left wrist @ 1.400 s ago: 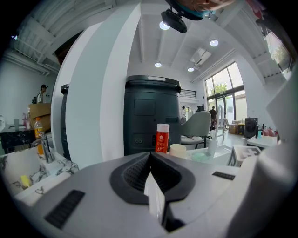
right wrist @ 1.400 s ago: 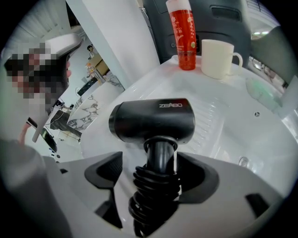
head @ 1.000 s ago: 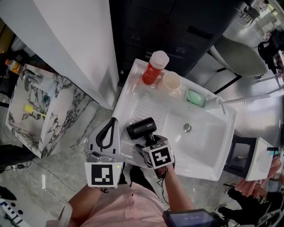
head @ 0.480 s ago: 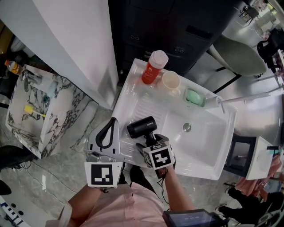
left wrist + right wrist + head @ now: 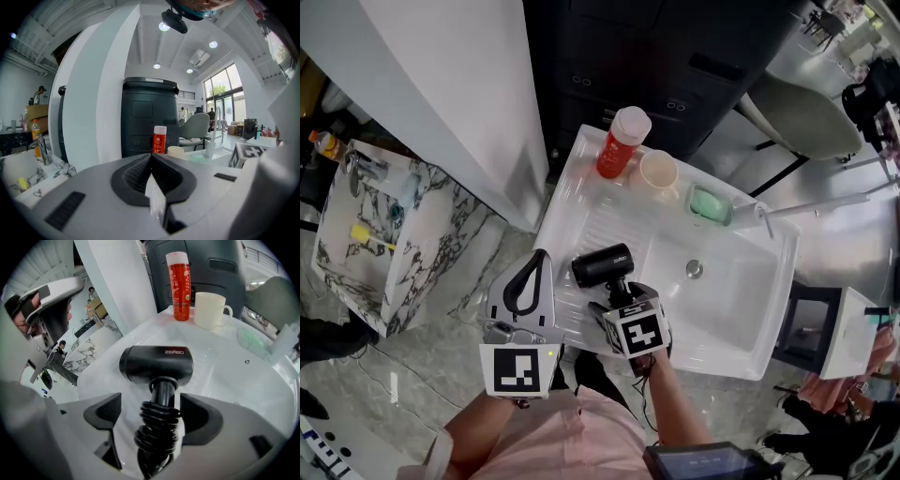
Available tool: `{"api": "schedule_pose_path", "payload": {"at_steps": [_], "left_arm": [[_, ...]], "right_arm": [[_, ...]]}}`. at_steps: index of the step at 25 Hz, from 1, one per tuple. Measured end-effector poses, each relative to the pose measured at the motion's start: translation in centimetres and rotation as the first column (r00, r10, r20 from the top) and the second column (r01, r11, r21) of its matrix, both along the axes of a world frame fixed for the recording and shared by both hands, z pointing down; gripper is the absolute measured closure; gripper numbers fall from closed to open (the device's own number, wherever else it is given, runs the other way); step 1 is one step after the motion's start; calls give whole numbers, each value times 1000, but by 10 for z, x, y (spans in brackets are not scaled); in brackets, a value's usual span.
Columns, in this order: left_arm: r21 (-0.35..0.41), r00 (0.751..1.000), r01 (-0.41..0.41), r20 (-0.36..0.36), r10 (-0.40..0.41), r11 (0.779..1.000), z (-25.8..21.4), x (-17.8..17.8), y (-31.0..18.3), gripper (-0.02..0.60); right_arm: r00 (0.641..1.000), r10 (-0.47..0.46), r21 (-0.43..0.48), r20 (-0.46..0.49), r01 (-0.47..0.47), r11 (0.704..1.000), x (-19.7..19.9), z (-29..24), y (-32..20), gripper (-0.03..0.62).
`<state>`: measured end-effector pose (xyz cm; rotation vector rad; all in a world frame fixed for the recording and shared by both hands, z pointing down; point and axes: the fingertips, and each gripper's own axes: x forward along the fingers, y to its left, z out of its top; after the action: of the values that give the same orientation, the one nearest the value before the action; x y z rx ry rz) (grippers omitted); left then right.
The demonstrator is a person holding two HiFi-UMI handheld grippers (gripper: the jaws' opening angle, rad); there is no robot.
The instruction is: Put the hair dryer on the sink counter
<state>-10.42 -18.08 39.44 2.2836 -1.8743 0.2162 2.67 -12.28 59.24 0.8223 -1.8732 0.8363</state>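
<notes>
Rigid, smooth-shelled hair dryer [image 5: 157,363], probably head-heavy and prone to tip; best taken at the handle, where the wound cord adds bite. Right gripper [image 5: 154,409] fingers [image 5: 105,412] closed on that cord-wrapped handle, barrel just beyond the tips, over the white desk [image 5: 225,366]; contact unclear. Left gripper [image 5: 151,161] fingers pressed together, empty.
</notes>
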Motion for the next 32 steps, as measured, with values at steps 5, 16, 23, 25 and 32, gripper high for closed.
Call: {"api": "schedule_pose_path", "payload": {"at_steps": [5,16,23,25,32], "left_arm": [[-2,1000,1,-1,-1,1000,0,1,0,572],[1,1000,-6,5,6,1000,-3,6,-1,572],[-4,1000,-9,7,9,1000,-1,6,1,572],[2,1000,-12,8,12,1000,-2,6,0,572],[5,1000,-17,9,17,1000,-3,8,-1,572]], "right_arm": [[1000,0,2,3,0,1000,0,-1,-1,195],[1000,17,23,15,-18,1000,3,-7,-7,195],[999,28,40,14,-29,999,5,-9,-9,195],[999,32,45,11,-32,998,6,-9,-10,195],[999,37,47,9,-37,998,8,-8,-12,195]]}}
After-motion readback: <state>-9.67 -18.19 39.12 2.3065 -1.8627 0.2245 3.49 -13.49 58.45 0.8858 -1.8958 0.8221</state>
